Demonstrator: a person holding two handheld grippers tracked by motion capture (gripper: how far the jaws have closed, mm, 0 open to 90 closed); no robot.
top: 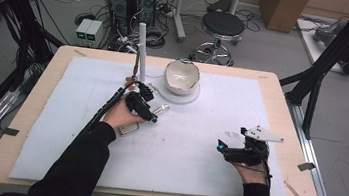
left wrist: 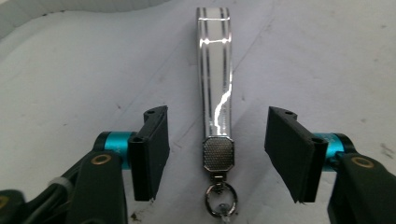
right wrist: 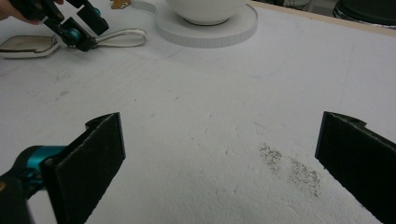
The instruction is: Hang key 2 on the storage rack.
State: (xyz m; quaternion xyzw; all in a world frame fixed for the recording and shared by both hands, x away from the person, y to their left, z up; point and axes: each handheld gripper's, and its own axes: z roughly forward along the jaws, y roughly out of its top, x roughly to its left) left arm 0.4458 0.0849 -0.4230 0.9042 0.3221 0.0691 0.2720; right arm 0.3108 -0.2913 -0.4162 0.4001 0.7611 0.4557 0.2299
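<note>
A key ring's glossy strap lies flat on the white mat, with a metal clasp and a small ring at its near end. My left gripper is lowered over it with one jaw on each side of the strap, and the pads stand clear of it. In the high view the left gripper sits left of centre, the strap beside it and a flat silver fob under the hand. My right gripper rests at the right front, open, with bare mat between its jaws.
A white bowl sits on a round white disc at the back centre. An upright white rod stands left of it. The white mat covers most of the wooden table. Dark specks mark the mat.
</note>
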